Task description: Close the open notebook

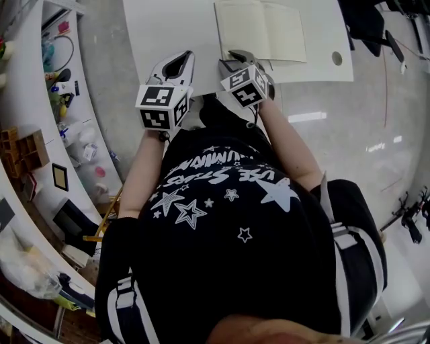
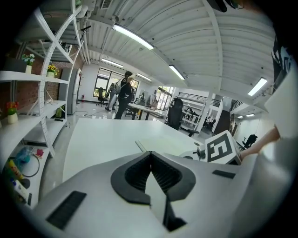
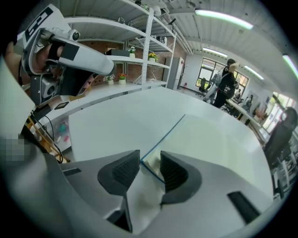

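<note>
The open notebook (image 1: 262, 30) lies flat with cream pages up on the white table (image 1: 168, 27), at its near edge. My right gripper (image 1: 236, 55) sits at the notebook's near left corner. In the right gripper view its jaws (image 3: 150, 166) stand apart with the blue-edged corner of the notebook (image 3: 209, 139) between them, the pads not pressing it. My left gripper (image 1: 180, 59) hovers over bare table just left of the notebook, and its jaws (image 2: 150, 154) are shut with nothing in them. The notebook's pale page (image 2: 160, 145) lies ahead of it.
Shelves with small clutter (image 1: 60, 87) run along the left of the table. A round cable hole (image 1: 336, 58) sits in the table right of the notebook. A dark chair or bag (image 1: 369, 20) stands at the far right. A person (image 2: 125, 93) stands far off.
</note>
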`<move>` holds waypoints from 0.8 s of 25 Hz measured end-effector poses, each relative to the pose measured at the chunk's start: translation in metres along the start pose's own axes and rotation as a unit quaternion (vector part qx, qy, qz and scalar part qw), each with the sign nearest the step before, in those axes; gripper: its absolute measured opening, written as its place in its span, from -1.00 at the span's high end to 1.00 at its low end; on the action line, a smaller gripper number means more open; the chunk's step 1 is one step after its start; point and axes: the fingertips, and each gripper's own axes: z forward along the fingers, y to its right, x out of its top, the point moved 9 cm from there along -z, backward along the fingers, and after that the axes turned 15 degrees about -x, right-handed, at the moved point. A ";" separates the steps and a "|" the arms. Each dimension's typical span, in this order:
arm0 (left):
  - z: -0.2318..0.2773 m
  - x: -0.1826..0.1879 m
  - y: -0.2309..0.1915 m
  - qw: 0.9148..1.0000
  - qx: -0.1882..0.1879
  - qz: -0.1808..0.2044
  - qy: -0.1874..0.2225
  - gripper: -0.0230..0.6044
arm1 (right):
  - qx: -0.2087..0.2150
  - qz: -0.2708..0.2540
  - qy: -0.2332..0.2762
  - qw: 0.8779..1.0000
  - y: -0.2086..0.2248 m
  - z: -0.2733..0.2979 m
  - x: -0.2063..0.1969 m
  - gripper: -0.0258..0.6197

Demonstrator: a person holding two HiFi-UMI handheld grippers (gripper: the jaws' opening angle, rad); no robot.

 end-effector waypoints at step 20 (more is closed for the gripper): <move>-0.031 -0.005 0.015 1.000 0.005 0.018 0.020 0.89 | -0.005 0.043 0.021 0.999 0.006 -0.016 0.007 0.87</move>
